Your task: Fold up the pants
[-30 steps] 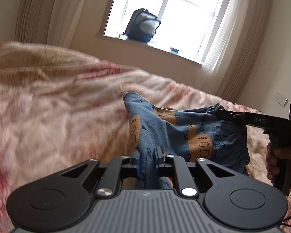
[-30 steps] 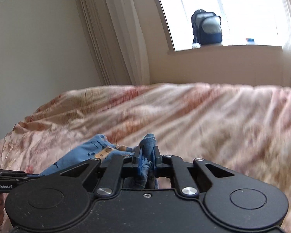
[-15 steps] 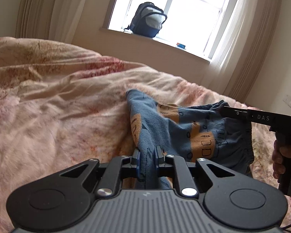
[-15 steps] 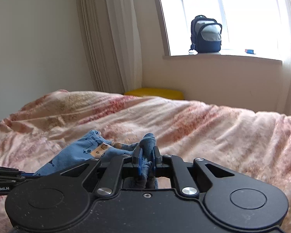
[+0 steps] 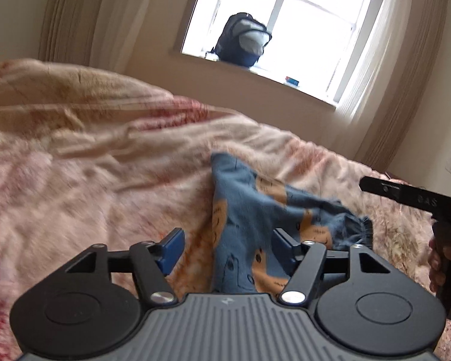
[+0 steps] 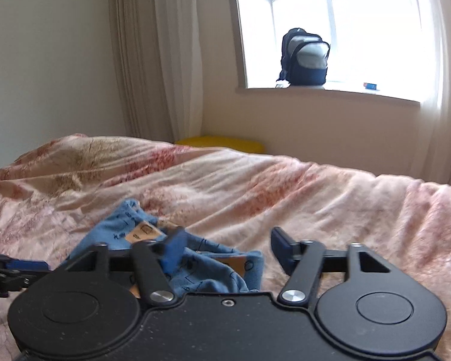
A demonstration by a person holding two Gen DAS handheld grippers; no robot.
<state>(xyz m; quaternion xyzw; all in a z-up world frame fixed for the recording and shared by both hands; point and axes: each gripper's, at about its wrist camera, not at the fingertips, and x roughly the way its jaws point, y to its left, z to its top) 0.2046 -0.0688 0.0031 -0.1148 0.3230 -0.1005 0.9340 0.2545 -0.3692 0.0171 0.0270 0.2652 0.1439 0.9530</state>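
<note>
On the bed, near its close edge, the pants lie in a loose blue heap on the pink patterned cover. Both grippers are letting go. The left hand-held gripper has its jaws opening, and a band of blue cloth runs up between them, nearer the right-hand pad, with neither pad pressing on it. The right hand-held gripper is opening too; the bunched end of the pants sits between its fingers, close against the left-hand pad, the other pad standing clear of it over bare cover.

Seen from the left wrist, the cloth's long axis runs from the jaws away toward the far right, where the gathered hem ends just short of the right tool and the hand that carries it. So the garment lies between the two tools, directly ahead of each, and each is about equally near its own end. Judging by the crumpled lie, the fold is not yet tidy, and any next grip would start from these two ends.
</note>
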